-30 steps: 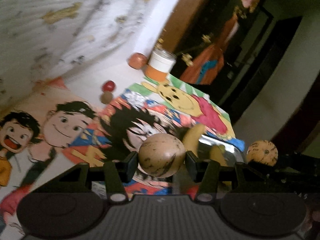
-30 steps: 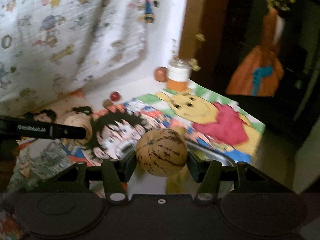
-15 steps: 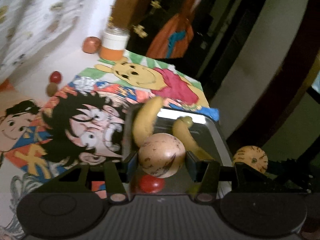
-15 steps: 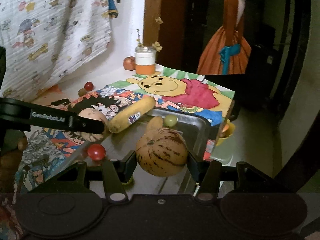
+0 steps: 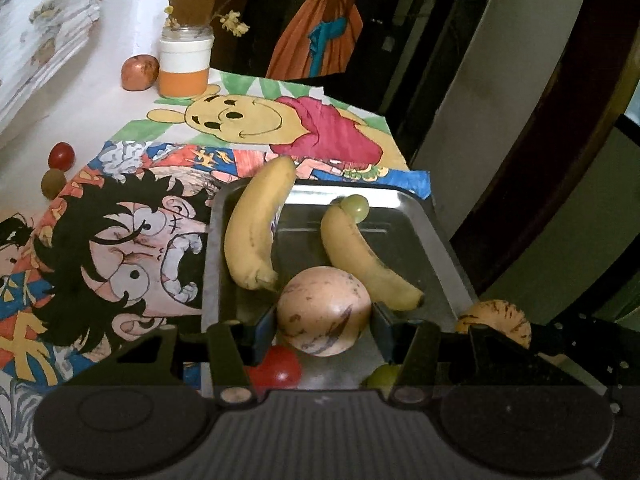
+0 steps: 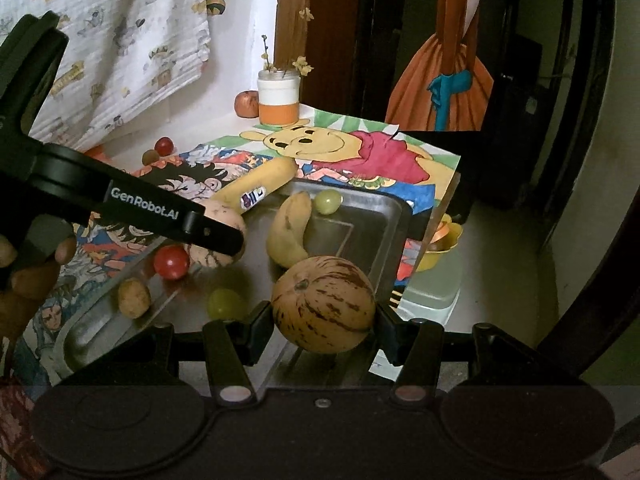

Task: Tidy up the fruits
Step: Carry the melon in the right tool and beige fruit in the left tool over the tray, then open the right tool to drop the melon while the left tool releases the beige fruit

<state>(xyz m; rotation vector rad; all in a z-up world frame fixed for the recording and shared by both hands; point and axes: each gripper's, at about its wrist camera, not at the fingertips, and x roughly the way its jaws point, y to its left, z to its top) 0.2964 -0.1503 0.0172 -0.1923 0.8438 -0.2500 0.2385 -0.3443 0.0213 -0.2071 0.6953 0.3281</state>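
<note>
My left gripper [image 5: 323,320] is shut on a pale round melon [image 5: 323,311] and holds it over the near part of a metal tray [image 5: 432,224]. My right gripper [image 6: 323,320] is shut on a striped round melon [image 6: 324,304] over the tray's right rim [image 6: 394,224]. In the tray lie two bananas [image 5: 256,224] [image 5: 364,256], a green grape [image 5: 356,207], a second grape [image 6: 225,303] and a red tomato [image 5: 276,368]. The left gripper with its melon [image 6: 224,236] also shows in the right wrist view.
A small brown fruit [image 6: 134,298] lies at the tray's near left. A red tomato [image 5: 61,155] and a brown fruit [image 5: 53,184] lie on the table at left. A jar [image 5: 185,65] and an orange fruit [image 5: 139,73] stand at the back. A yellow bowl [image 6: 440,244] sits beyond the table edge.
Both grippers have swung right with their melons, from over the cartoon sheets to over the tray. Both stay shut.
</note>
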